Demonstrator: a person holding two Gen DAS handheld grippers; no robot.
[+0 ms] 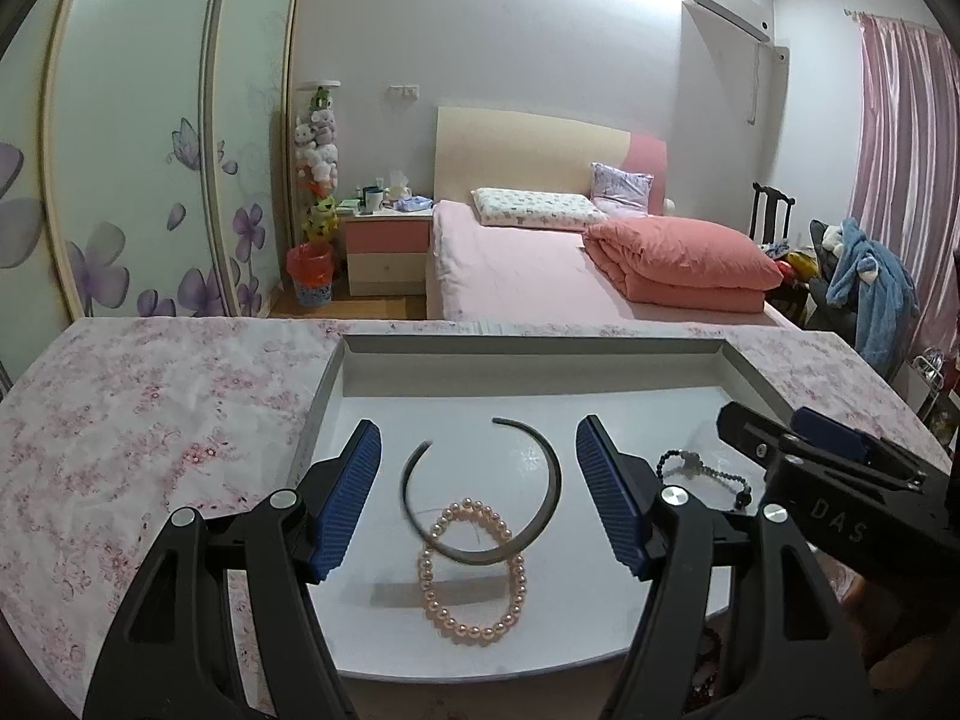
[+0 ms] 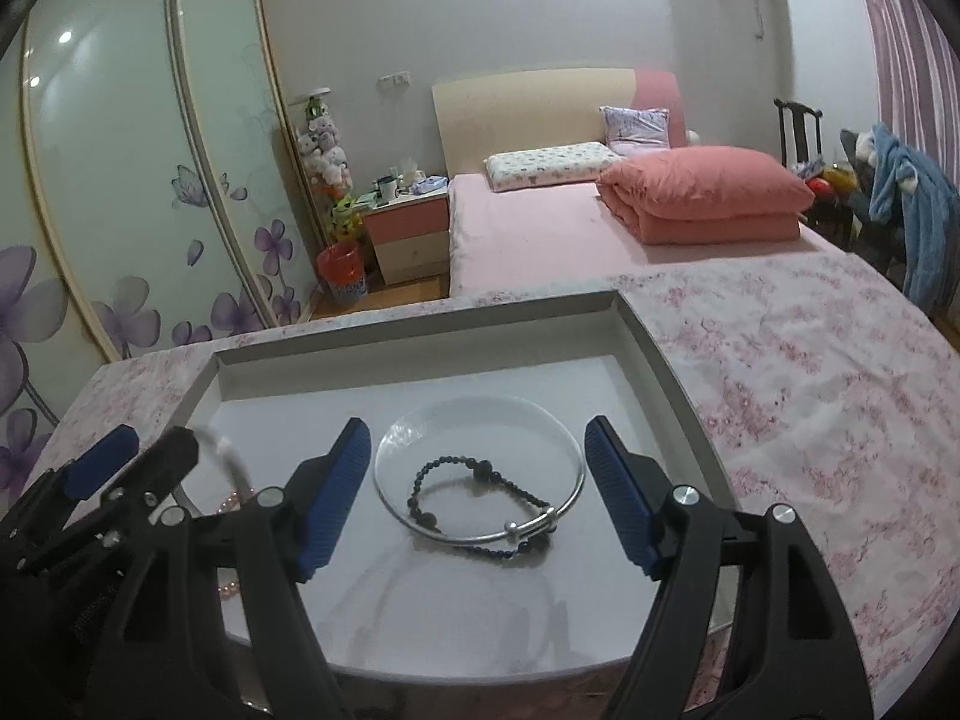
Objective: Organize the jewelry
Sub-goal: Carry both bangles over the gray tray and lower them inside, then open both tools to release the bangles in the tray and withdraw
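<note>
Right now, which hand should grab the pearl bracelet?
Probably the left. The pearl bracelet lies between the open left gripper's fingers, under a dark open bangle. The right gripper faces a silver bangle instead.

Two pairs of tongs are held over a white tray of bracelets on a flower-patterned tabletop.

The right tongs (image 2: 471,495) are seen spread wide, nothing pressed between the blue pads (image 2: 336,498). Between them, on the floor of the tray (image 2: 645,330), a silver bangle (image 2: 480,468) is laid, with a dark bead bracelet (image 2: 480,504) draped across its near edge. At the lower left the left tongs (image 2: 129,468) are seen, with pink pearls (image 2: 231,501) partly hidden behind them. Beyond the tabletop (image 2: 810,372) a pink bed (image 2: 540,228) is shown.
</note>
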